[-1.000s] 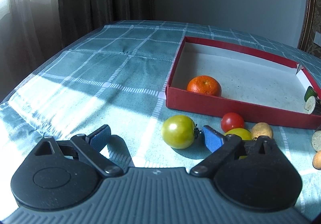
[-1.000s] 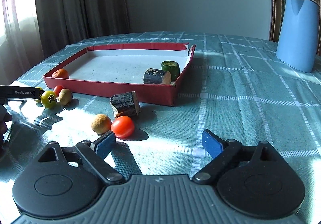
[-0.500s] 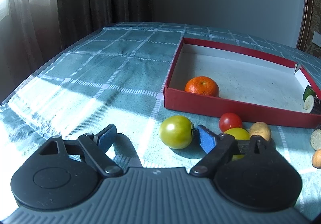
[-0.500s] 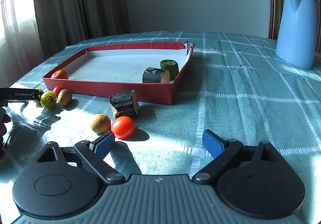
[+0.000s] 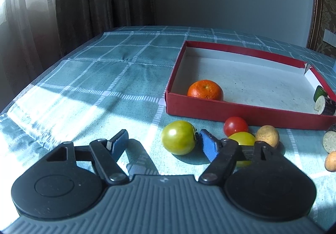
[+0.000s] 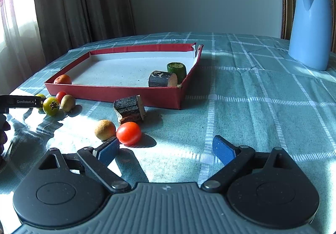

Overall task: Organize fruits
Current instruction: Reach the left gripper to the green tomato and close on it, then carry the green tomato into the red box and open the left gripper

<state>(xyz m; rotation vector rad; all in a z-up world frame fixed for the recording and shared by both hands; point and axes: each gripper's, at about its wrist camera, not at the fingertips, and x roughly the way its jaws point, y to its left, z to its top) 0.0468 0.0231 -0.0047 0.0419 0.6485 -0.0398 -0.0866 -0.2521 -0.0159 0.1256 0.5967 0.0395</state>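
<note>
The only readable lettering is "GenRobot.AI", printed in small pale letters along the side of a flat black bar [image 6: 20, 101] that reaches in from the left edge of the right wrist view (this bar belongs to the left gripper, seen here from the side). The word runs level and reads left to right, ending just short of the bar's tip. A small pale emblem [image 6: 166, 188] sits at the middle of the grey ribbed housing in the right wrist view, and a like one [image 5: 164, 179] in the left wrist view, but neither is a letter or number that can be read.
</note>
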